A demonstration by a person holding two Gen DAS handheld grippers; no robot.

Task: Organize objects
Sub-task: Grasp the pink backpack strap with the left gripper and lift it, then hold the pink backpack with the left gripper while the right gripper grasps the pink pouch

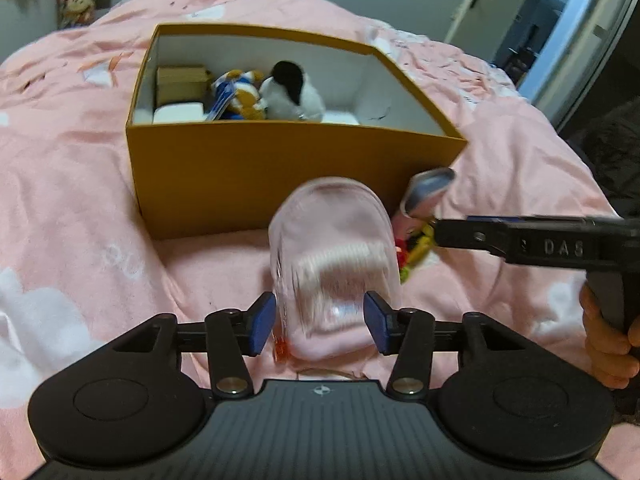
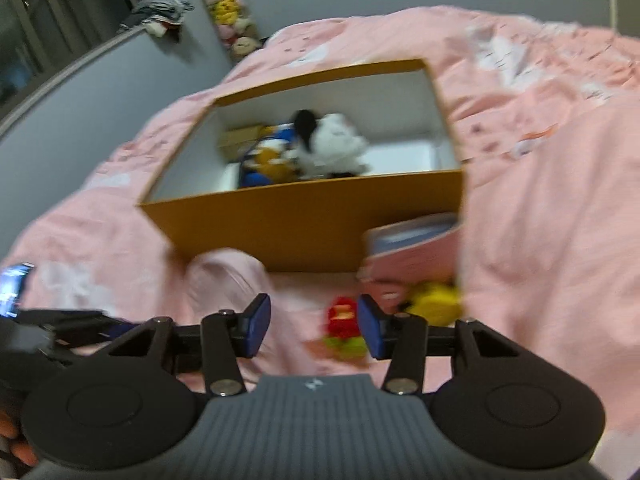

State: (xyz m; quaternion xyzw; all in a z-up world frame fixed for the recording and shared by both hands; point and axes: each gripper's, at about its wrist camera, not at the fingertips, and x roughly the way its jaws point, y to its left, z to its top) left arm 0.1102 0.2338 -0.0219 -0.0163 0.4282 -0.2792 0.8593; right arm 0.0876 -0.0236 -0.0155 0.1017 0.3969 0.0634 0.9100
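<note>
My left gripper [image 1: 320, 322] stands open around a clear pouch [image 1: 334, 256] with something pink and white inside. The pouch is smeared while the pads are sharp, so they do not seem to press on it. It lies in front of the orange box [image 1: 280, 176] on the pink bedspread. My right gripper [image 2: 313, 326] is open, nothing between its pads. Just beyond it lie a red and green toy [image 2: 343, 326] and a yellow plush [image 2: 434, 300]. In the left wrist view the right gripper [image 1: 442, 232] reaches in from the right beside those toys [image 1: 416, 250].
The box [image 2: 304, 224] holds a black and white plush [image 1: 292, 92], a blue and orange plush [image 1: 240, 94], a small cardboard carton [image 1: 180, 82] and a white block. A pink and blue flat pack [image 2: 412, 246] leans on the box's right corner. A hand [image 1: 608, 344] holds the right gripper's handle.
</note>
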